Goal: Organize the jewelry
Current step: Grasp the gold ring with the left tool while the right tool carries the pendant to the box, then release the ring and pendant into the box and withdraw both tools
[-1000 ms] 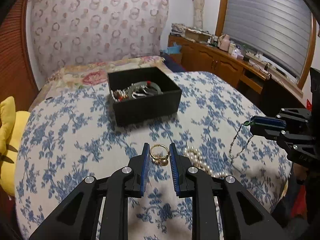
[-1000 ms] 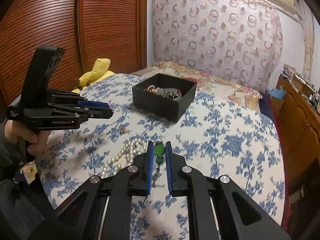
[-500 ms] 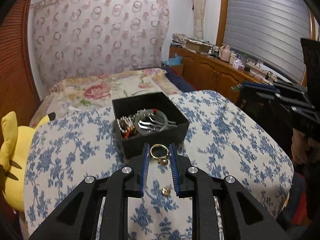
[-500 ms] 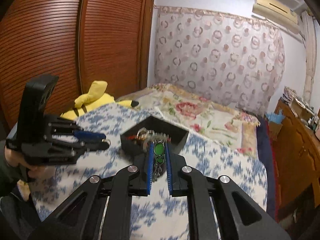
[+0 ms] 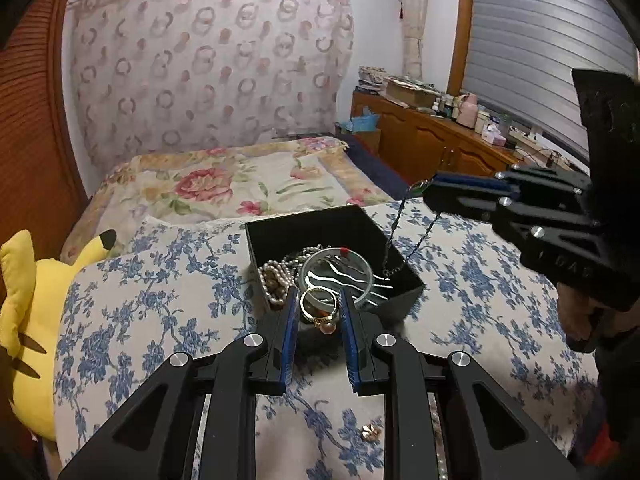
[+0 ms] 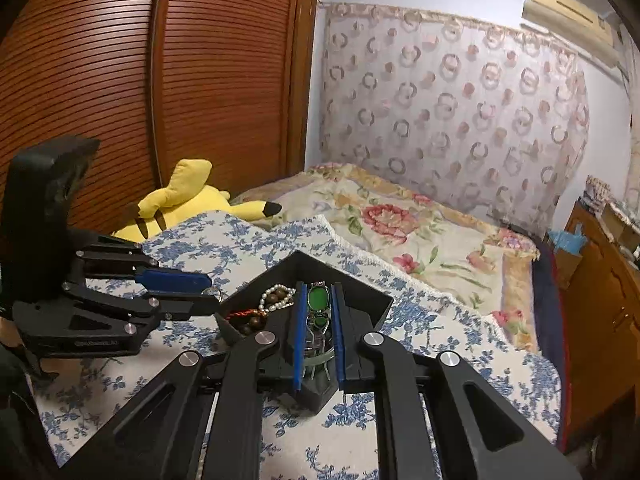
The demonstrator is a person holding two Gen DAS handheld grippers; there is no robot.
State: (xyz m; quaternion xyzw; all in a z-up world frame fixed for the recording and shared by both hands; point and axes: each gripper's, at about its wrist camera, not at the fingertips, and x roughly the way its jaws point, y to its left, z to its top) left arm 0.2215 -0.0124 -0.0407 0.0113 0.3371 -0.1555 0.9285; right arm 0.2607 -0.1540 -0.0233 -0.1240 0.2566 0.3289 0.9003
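Observation:
A black open box (image 5: 396, 258) on the blue-flowered cloth holds pearl beads (image 5: 271, 280), a glass bangle (image 5: 362, 276) and other jewelry. My left gripper (image 5: 319, 305) is shut on a gold ring with a small pearl (image 5: 318, 310), held over the box's near edge. My right gripper (image 6: 318, 312) is shut on a green-stone pendant necklace (image 6: 319, 298) above the box (image 6: 360, 300). In the left wrist view the right gripper (image 5: 430, 189) hangs the necklace chain (image 5: 394, 236) down into the box. A small gold earring (image 5: 368, 433) lies on the cloth.
A yellow plush toy (image 5: 24, 320) lies at the cloth's left edge. A flowered bedspread (image 5: 224, 188) lies behind the box. A wooden cabinet (image 5: 432, 148) with clutter stands at the right, and a slatted wooden wardrobe (image 6: 160, 80) at the left.
Both grippers have moved forward over the black box with their jewelry. The necklace chain now hangs into the box, and the ring is above its near edge.

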